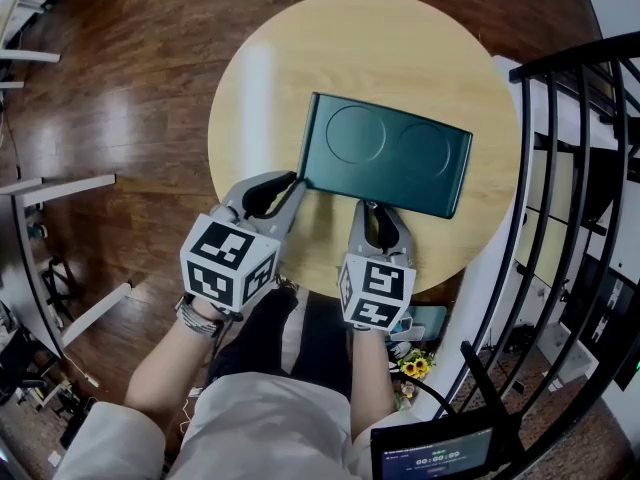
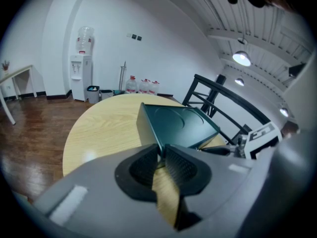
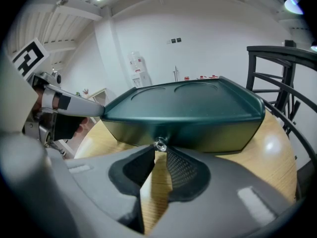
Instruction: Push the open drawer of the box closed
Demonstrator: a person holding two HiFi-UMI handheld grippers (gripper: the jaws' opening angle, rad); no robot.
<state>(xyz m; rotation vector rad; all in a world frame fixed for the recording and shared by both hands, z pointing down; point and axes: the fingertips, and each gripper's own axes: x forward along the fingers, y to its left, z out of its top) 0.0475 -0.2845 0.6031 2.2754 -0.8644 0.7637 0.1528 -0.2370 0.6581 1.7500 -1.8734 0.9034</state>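
On a round wooden surface [image 1: 262, 78], the left hand-held gripper [image 1: 296, 181] pinches the near corner of the dark green box [image 1: 390, 153] just ahead of it, apparently to steady it, while the right hand-held gripper [image 1: 368, 206], jaws all but together, sets its tips against the small metal knob [image 3: 160, 144] of the drawer [image 3: 213, 135] to push.

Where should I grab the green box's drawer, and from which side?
Take the small metal knob on the front face of the green box, coming in level from the person's side with jaws straddling it. It is the only part jutting from that flat panel.
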